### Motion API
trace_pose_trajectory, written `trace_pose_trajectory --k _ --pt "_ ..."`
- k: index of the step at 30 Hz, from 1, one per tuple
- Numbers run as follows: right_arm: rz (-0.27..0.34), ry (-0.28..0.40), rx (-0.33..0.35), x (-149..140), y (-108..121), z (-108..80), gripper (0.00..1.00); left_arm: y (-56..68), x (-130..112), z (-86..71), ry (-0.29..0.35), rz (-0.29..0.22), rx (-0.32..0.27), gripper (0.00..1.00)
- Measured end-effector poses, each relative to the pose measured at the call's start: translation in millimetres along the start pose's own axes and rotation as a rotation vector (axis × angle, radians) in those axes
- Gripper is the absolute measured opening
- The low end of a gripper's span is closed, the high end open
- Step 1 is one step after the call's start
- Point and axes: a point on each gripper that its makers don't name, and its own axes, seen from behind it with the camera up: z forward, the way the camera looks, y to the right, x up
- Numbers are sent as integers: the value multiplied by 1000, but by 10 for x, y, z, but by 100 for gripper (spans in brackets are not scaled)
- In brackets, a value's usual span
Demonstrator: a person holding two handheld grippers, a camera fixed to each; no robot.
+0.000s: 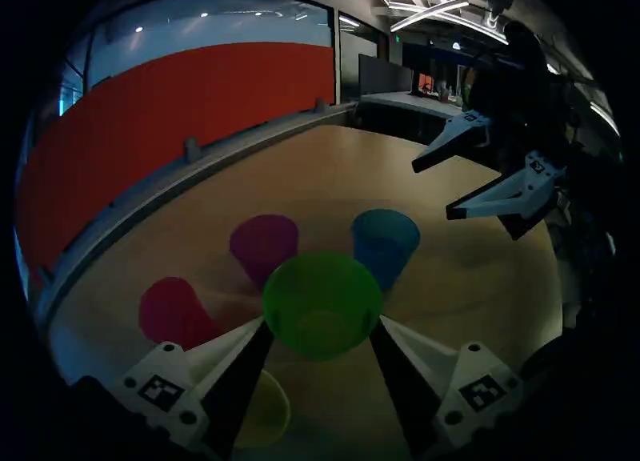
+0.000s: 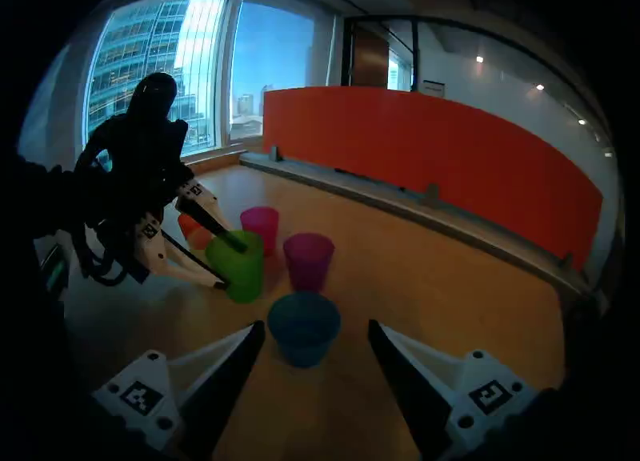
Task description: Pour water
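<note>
We find left gripper (image 1: 320,322) clamped on green cup (image 1: 322,297) at wooden table (image 1: 336,173) — both fingers (image 1: 232,357) press its sides. Right gripper (image 2: 316,325) gapes wide, blue cup (image 2: 304,333) standing just ahead, untouched — purple cup (image 1: 264,241), pink cup (image 1: 166,309) near green one

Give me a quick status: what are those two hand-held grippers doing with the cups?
Left hand-held gripper shut on green cup. Right hand-held gripper open, blue cup ahead, untouched. Purple cup close beside green cup.

white left tool (image 1: 321,322), black pads (image 1: 240,381), square markers (image 1: 161,391)
</note>
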Motion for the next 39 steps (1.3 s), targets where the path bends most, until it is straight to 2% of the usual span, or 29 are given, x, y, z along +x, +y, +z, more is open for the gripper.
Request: trace_pose_trajectory --k 29,39 --pt "-7 -34 23 -148 -95 198 100 -117 221 -520 144 -10 67 82" --pt "-6 -66 23 -271 -113 338 100 -236 207 -712 172 -30 98 82"
